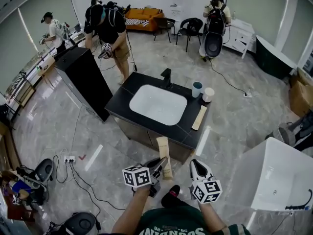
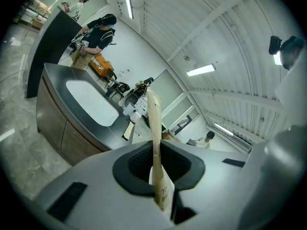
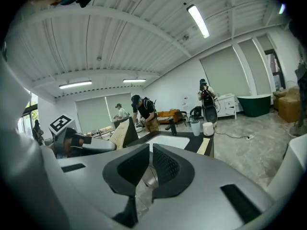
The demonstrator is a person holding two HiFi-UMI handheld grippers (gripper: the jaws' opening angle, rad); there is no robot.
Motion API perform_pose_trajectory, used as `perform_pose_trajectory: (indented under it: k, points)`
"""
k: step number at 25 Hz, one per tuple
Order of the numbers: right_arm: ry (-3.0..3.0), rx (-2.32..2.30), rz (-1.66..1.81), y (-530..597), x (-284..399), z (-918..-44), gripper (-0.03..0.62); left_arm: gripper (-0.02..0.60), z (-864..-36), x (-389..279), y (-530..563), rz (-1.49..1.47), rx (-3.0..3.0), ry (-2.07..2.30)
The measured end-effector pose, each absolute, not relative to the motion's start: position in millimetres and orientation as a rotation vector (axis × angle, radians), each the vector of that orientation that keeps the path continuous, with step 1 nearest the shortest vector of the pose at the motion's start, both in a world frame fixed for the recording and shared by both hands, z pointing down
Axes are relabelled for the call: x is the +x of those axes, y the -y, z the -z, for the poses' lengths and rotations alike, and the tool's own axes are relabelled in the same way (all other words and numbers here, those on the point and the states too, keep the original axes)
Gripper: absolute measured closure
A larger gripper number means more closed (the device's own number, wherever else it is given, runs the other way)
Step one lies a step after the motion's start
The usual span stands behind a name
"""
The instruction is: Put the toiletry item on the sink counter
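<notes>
The left gripper (image 1: pixel 157 166) is clamping the tan toiletry packet (image 1: pixel 163 150) upright, just short of the sink counter (image 1: pixel 182 127). Placing it is what is remaining. The right gripper (image 1: pixel 196 167) is hanging closed and empty.

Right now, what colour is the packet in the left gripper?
Tan brown; the packet shows best in the head view.

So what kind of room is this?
Probably a bathroom showroom or test hall: a sink counter stands free in the middle, a white bathtub sits nearby, and a sofa lines the far wall.
</notes>
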State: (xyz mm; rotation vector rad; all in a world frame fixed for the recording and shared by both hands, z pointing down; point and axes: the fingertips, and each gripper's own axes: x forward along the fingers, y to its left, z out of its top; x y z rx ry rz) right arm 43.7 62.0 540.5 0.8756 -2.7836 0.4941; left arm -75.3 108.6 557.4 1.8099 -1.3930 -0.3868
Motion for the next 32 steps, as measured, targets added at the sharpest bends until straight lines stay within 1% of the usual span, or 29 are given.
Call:
perform_pose_trajectory:
  k: [14, 23, 32]
  points:
    - [2.786, 0.933, -0.509, 57.4, 31.2, -534.2, 0.551, 0.54, -551.8, -85.3, 16.3, 0.321, 1.844, 1.351]
    - [2.766, 0.996, -0.535, 89.3, 44.4, -538.1, 0.551, 0.54, -557.2, -86.7, 57.0, 0.255, 1.858, 1.325]
    - [2.703, 1.088, -0.483, 126.9, 50.2, -549.4, 0.551, 0.54, -573.1, -81.9, 111.1, 0.217, 1.884, 1.237]
